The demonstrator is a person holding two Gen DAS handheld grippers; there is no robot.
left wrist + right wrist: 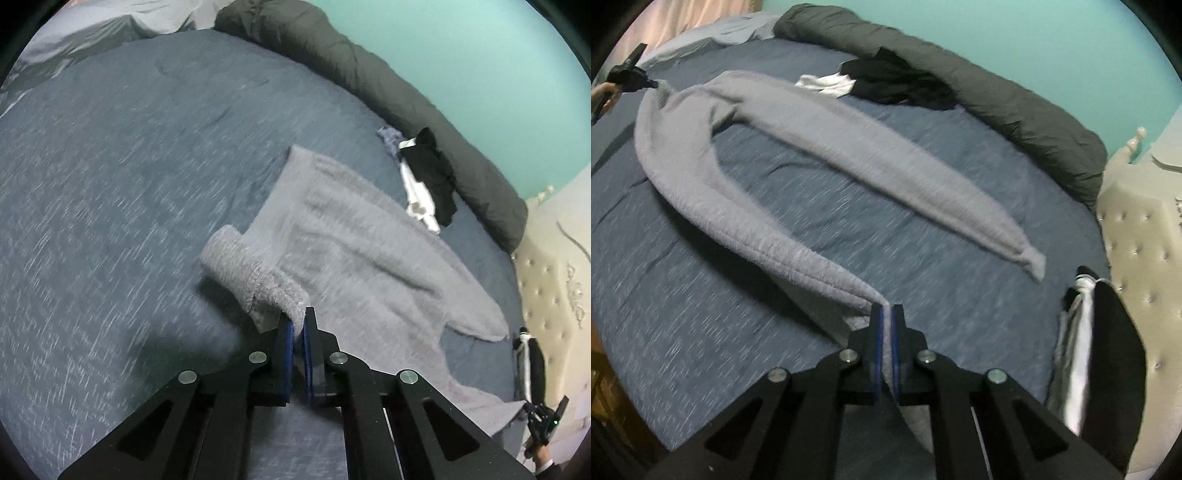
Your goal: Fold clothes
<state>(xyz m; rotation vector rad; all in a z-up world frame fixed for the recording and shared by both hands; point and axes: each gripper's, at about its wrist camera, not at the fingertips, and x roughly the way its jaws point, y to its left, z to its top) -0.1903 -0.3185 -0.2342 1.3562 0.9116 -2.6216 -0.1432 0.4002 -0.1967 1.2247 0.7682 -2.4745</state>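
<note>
Fingers of both the left gripper (299,325) and right gripper (886,314) pinch shut on floppy grey sweatpants (768,206), waistband and cuff, sagging over the bed (683,332).

motion blur smears the bed cover (110,206) and the grey garment (354,236). the folded stack (1089,354) at the right wrist view's lower right is partly cut off.

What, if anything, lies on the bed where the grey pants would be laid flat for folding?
Nothing visible does. Both tongs, left and right, already grip the grey pants. The blue bedspread between the legs is bare; the black and white clothes lie apart, by the dark rolled duvet.
</note>
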